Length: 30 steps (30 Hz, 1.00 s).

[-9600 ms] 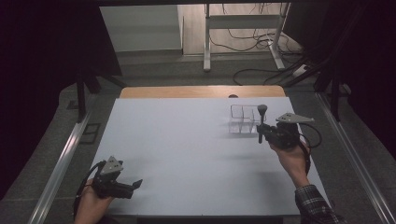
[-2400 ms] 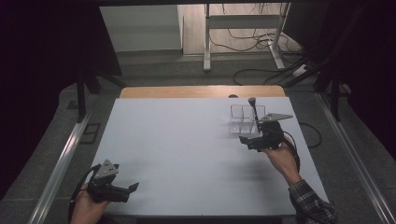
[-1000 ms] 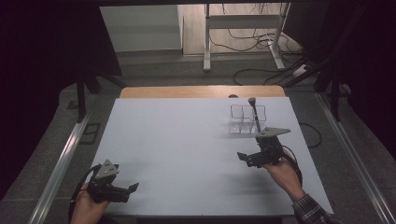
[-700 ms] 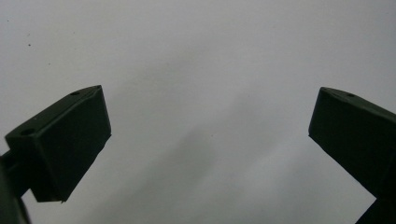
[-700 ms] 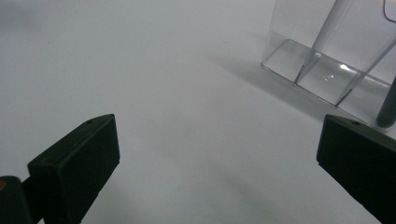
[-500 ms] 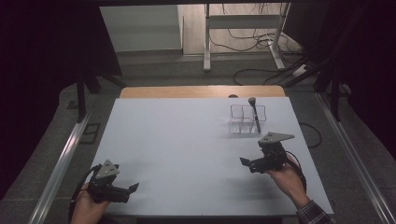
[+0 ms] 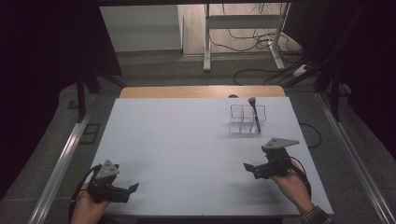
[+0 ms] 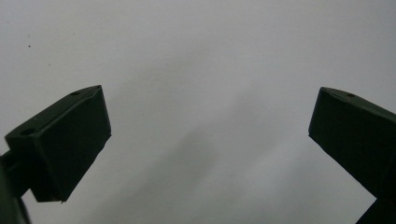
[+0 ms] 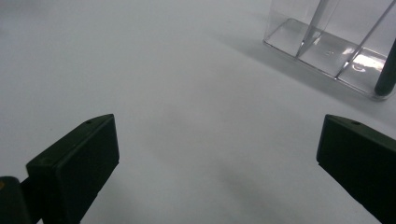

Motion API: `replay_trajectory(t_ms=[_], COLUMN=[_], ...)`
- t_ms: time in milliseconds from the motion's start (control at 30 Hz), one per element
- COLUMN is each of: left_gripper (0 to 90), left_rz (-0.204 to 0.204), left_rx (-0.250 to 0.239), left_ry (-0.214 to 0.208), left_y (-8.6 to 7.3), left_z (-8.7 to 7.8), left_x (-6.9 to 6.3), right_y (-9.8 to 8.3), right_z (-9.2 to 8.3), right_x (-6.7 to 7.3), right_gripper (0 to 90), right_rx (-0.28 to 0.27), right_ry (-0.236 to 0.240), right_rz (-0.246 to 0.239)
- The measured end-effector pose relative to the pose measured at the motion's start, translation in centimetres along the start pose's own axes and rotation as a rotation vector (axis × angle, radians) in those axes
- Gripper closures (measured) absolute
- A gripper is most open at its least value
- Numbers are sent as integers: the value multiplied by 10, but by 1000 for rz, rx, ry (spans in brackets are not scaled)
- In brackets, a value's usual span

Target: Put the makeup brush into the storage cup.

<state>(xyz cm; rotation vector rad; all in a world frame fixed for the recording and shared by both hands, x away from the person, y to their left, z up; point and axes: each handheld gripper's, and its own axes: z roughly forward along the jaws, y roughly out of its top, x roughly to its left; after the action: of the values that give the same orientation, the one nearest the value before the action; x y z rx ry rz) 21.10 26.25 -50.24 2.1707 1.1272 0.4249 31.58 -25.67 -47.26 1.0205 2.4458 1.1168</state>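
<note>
On the white surface (image 7: 187, 140), a clear plastic organizer (image 7: 246, 119) with several compartments stands toward the far right, and a dark brush (image 7: 254, 114) leans upright in its right-hand compartment, head up. The right tool (image 7: 250, 168) is held by a hand low over the near right of the surface, near the organizer but apart from it, its jaws pointing left. In the right gripper view those jaws stand wide apart with nothing between them, and the organizer's (image 9: 327, 42) clear walls and the brush's dark handle (image 9: 386, 70) sit at the upper right. The left tool (image 7: 130, 189) is held at the near left corner, well apart from the organizer; in the left gripper view its jaws are also spread wide over bare white surface (image 8: 210, 70), gripping nothing. A cable trails from each tool toward the near edge.
</note>
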Motion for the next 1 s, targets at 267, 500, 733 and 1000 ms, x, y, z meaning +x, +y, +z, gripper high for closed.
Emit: replay_trajectory(t_ms=[267, 500, 733, 1000], left_gripper=[0, 0, 0, 0], left_rz=[1, 1, 1, 2], left_rx=[-1, -1, 1, 0], left_ry=[3, 3, 3, 3], left_y=[0, 0, 0, 0], left_z=[0, 0, 0, 1], left_x=[0, 0, 0, 0], right_y=[-4, -8, -12, -18], right_z=[-6, -11, -16, -22], right_x=[2, 3, 3, 3], right_gripper=[0, 0, 0, 0], right_rx=[-1, 2, 16, 18], right_ry=[-7, -7, -18, -33], right_rz=[-2, 7, 4, 18])
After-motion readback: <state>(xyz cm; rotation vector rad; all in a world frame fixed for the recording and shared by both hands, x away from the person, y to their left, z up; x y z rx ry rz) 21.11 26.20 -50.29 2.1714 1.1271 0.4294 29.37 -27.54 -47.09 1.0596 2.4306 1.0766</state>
